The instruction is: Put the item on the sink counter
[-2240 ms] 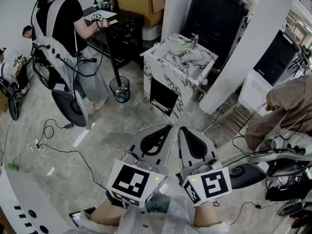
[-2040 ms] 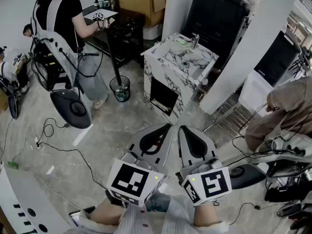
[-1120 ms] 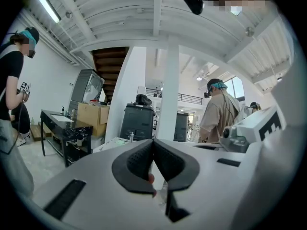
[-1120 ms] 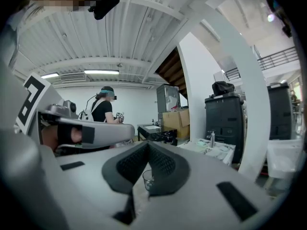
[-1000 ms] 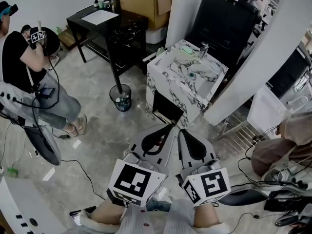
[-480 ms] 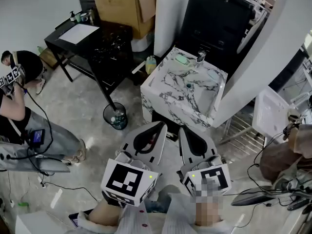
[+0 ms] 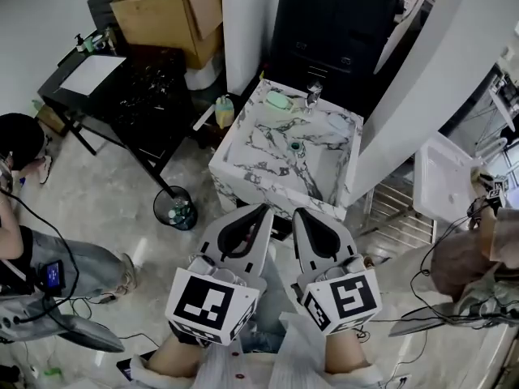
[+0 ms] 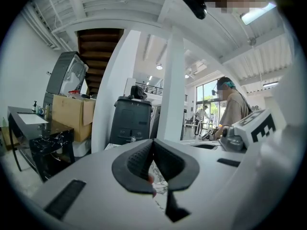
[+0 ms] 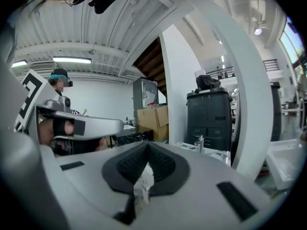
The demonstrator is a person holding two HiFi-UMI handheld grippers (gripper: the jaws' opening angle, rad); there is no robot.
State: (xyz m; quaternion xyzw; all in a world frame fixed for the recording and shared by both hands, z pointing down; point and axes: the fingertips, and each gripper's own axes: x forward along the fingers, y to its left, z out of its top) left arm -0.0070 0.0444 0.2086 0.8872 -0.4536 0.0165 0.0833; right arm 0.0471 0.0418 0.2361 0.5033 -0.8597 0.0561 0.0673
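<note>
Left gripper [image 8: 152,147] first: its black ribbed pads [image 8: 139,162] are pressed together at the tips. Only veined marble shows through the slit below them. There is a small reddish fleck at the left pad's lower edge, and I can't tell what it is.

Right gripper [image 9: 146,152], same story: its pads [image 9: 160,164] are squeezed together, with pale veined marble in the gap beneath.

From the head view, the two sit side by side, marker cubes [image 7: 212,305] toward the person. Both point at the front of the white, grey-veined marble sink counter [image 7: 240,140].

On that counter a chrome faucet [image 7: 312,97] stands at the back rim. A mint-green oval piece [image 7: 280,100] lies just beside it, and a pale bluish piece [image 7: 336,123] sits toward the right corner. Which one is the item to be placed, I cannot tell.

Left of the sink there's a yellowish bottle [image 7: 225,110] against the cabinet and a round black mesh bin [image 7: 174,209] on the floor. Beyond them is a black table [image 7: 146,96] with a white sheet [image 7: 91,73], and behind it a brown cardboard box [image 7: 170,14]. A tall black cabinet [image 7: 336,31] rises behind the sink. At far left is a person in grey trousers [image 7: 57,258].
</note>
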